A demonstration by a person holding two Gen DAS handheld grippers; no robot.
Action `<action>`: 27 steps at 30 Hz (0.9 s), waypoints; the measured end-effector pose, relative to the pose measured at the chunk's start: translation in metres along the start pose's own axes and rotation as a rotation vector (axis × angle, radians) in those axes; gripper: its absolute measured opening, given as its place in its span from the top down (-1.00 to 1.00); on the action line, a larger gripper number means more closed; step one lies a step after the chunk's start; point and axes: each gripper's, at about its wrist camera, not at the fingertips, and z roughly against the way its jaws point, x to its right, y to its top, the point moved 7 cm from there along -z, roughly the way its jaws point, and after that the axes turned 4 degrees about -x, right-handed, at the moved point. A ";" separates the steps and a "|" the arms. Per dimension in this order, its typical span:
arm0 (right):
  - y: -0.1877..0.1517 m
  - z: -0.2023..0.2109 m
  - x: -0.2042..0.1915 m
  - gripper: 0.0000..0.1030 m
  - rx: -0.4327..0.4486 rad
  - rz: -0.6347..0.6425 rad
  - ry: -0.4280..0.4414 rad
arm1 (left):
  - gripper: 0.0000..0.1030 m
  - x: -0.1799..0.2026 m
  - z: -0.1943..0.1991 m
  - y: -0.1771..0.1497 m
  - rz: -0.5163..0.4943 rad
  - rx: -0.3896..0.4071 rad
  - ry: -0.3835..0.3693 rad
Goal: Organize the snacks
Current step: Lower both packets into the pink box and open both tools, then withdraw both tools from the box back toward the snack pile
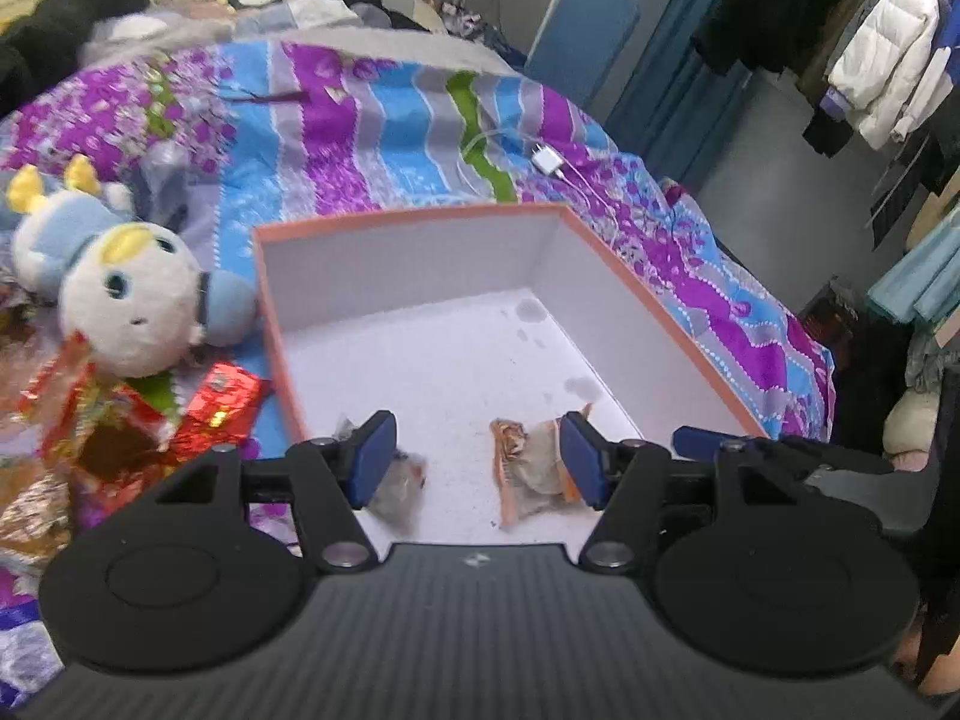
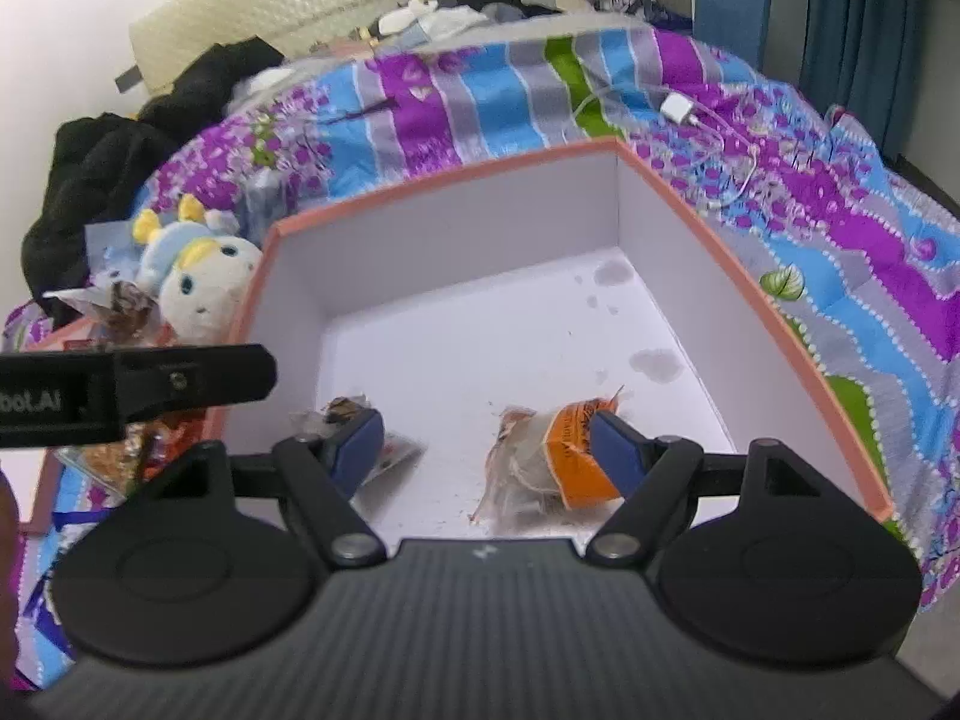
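We hold both tools, left (image 1: 474,459) and right (image 2: 486,450), wide and empty over the box (image 2: 750,276) on the bed, where two light, crinkly snacks (image 2: 558,462) lie, best pinched softly at a flat edge.

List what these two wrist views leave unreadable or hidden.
- Clear snack packet: left wrist view, partly behind the left gripper's finger; contents unclear.
- Orange snack packet: right wrist view, print too small, one end behind the right gripper's finger.
- Red foil snacks beside the box: left wrist view, motion-blurred.
- Box's near wall: hidden by gripper bodies in both views.
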 end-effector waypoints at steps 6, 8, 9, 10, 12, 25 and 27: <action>-0.002 0.047 -0.022 -0.50 0.063 0.015 0.021 | -0.28 -0.003 0.062 -0.017 0.018 0.055 0.041; -0.006 0.064 -0.031 -0.50 0.087 0.024 0.033 | -0.28 -0.003 0.083 -0.025 0.028 0.071 0.045; -0.008 0.073 -0.036 -0.50 0.097 0.028 0.036 | -0.28 -0.002 0.096 -0.030 0.032 0.082 0.047; -0.010 0.082 -0.041 -0.50 0.106 0.032 0.040 | -0.28 -0.001 0.107 -0.034 0.033 0.094 0.047; -0.015 0.097 -0.051 -0.50 0.125 0.044 0.048 | -0.28 0.003 0.130 -0.044 0.030 0.118 0.052; -0.059 0.177 -0.108 -0.50 0.215 0.091 0.114 | -0.28 -0.010 0.238 -0.119 0.079 0.190 0.116; -0.066 0.185 -0.116 -0.50 0.222 0.102 0.128 | -0.28 -0.015 0.248 -0.129 0.093 0.198 0.125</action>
